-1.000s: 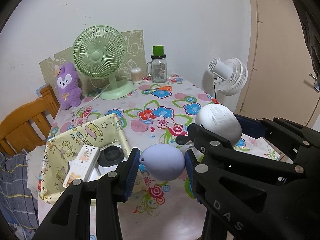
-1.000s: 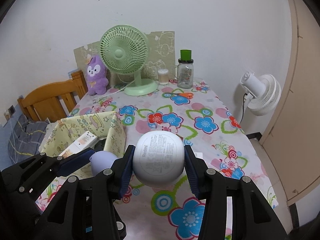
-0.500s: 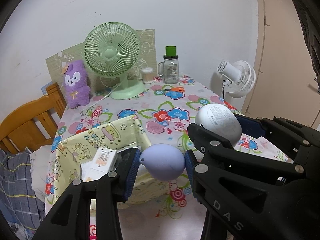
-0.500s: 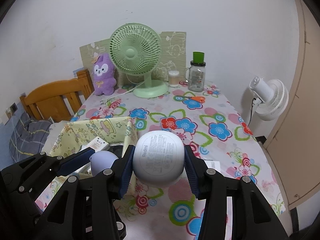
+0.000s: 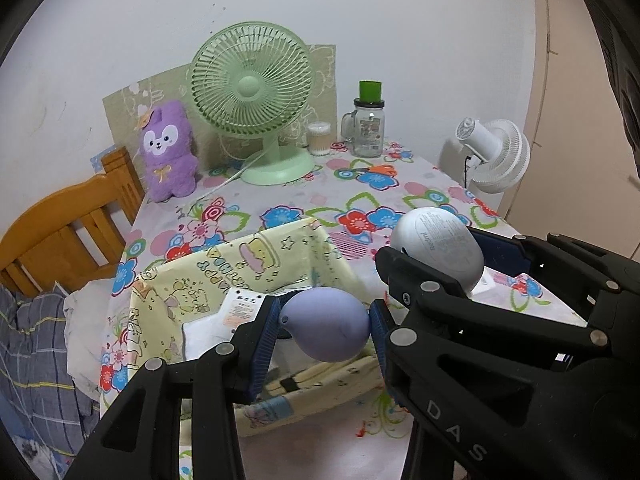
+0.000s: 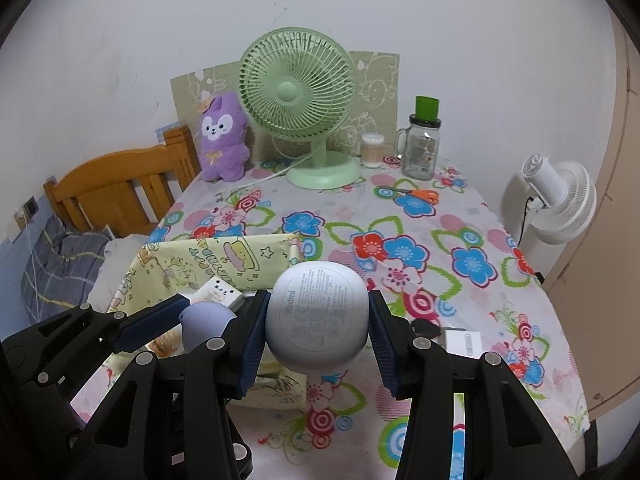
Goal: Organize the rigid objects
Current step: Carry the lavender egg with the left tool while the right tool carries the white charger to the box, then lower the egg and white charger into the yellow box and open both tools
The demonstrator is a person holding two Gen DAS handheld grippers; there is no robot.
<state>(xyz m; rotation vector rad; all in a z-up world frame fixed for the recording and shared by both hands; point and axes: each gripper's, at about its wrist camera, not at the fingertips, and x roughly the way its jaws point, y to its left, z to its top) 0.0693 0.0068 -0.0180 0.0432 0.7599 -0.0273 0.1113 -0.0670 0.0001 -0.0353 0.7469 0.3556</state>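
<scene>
My left gripper is shut on a lilac egg-shaped object, held above the yellow cartoon-print storage box. My right gripper is shut on a round white Redmi device, its labelled underside facing the camera. The two grippers are side by side; the white device shows to the right in the left wrist view, and the lilac object shows to the left in the right wrist view. Inside the box lies a white labelled adapter. The box sits at the table's near left.
On the floral tablecloth stand a green desk fan, a purple plush, a glass jar mug with a green lid, a cotton-swab pot and orange scissors. A white box lies near right. A wooden chair stands left, a white fan right.
Both grippers have drawn back and to the left together, each keeping its object. The lilac object now hangs over the box's inside instead of beside its right wall.
</scene>
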